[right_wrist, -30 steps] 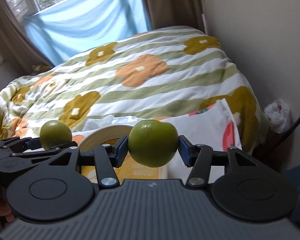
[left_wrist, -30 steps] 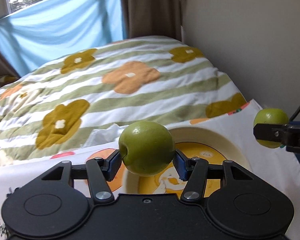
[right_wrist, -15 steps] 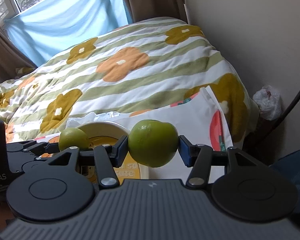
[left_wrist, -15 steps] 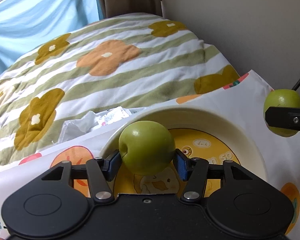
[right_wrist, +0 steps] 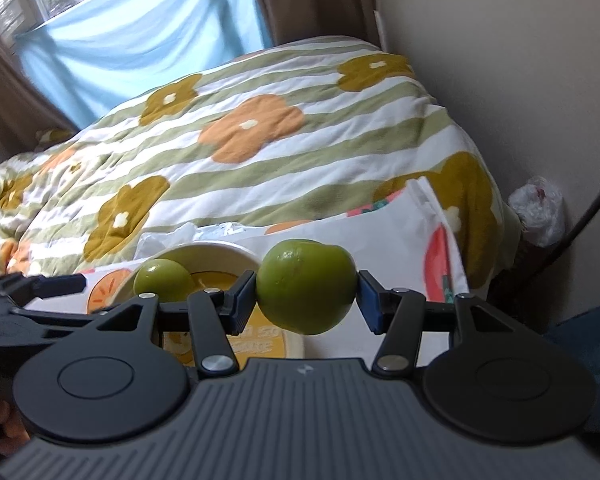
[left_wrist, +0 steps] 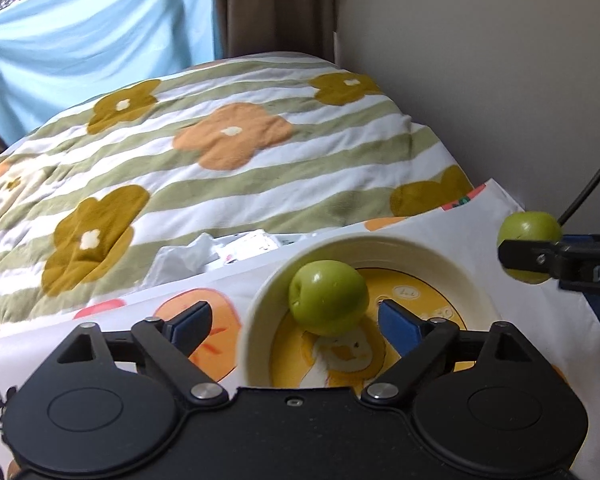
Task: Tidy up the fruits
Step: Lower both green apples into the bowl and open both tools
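A cream bowl [left_wrist: 452, 256] with a yellow duck picture inside stands on a fruit-print cloth. A green apple [left_wrist: 327, 297] lies in the bowl at its left side. My left gripper [left_wrist: 296, 326] is open, its blue pads apart on either side of that apple and just behind it. My right gripper [right_wrist: 306, 298] is shut on a second green apple [right_wrist: 306, 286], held in the air to the right of the bowl [right_wrist: 216, 249]; this apple also shows in the left wrist view [left_wrist: 529, 230]. The first apple shows in the right wrist view [right_wrist: 162, 280].
The fruit-print cloth [left_wrist: 480, 216] lies on a bed with a striped flower quilt [left_wrist: 228, 148]. Crumpled white paper [left_wrist: 204, 252] lies just beyond the bowl. A wall [left_wrist: 480, 60] runs along the right. A white plastic bag [right_wrist: 540, 208] sits by the wall.
My left gripper has opened and let its apple go into the bowl. My right gripper still holds its apple, a little nearer the bowl.
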`<state>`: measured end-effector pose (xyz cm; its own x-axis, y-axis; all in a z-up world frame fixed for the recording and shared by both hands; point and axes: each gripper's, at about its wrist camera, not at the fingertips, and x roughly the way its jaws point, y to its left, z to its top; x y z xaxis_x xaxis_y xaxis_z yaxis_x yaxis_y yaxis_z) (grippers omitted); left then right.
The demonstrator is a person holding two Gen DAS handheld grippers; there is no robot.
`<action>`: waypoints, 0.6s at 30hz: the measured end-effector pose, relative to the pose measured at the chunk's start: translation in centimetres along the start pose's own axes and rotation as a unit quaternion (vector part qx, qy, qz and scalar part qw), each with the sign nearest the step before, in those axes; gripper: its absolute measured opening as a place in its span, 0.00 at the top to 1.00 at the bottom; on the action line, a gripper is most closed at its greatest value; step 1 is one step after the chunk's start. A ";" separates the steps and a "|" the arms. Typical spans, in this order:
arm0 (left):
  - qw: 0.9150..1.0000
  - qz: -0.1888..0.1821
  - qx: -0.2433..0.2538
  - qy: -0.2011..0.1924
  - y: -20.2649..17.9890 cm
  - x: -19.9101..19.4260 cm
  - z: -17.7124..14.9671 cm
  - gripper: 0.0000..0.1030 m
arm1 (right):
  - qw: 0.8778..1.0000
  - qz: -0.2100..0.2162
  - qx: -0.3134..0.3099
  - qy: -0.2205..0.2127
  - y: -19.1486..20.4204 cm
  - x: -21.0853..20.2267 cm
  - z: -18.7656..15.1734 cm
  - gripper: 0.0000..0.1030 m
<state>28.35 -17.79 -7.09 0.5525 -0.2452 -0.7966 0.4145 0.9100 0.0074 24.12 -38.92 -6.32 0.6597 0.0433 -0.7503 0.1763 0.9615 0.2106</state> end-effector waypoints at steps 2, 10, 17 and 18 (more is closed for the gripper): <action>1.000 0.006 -0.013 -0.006 0.6 -1.0 -0.3 0.09 | 0.999 0.010 -0.031 0.004 0.8 0.3 -0.2 0.33; 0.999 0.031 -0.041 -0.009 2.0 -2.7 -1.9 0.09 | 0.990 0.055 -0.133 0.014 4.2 3.2 -1.3 0.33; 0.998 0.044 -0.049 -0.004 2.6 -2.4 -3.2 0.09 | 0.987 0.080 -0.138 0.015 4.6 5.6 -1.7 0.33; 0.998 0.045 -0.049 -0.003 2.6 -2.4 -3.3 0.09 | 0.987 0.080 -0.138 0.015 4.6 5.6 -1.7 0.33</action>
<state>25.66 -13.75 -7.15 0.5887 -0.1623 -0.7919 0.2906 0.9567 0.0199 27.36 -33.80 -10.66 0.6406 0.2050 -0.7400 -0.1370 0.9788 0.1525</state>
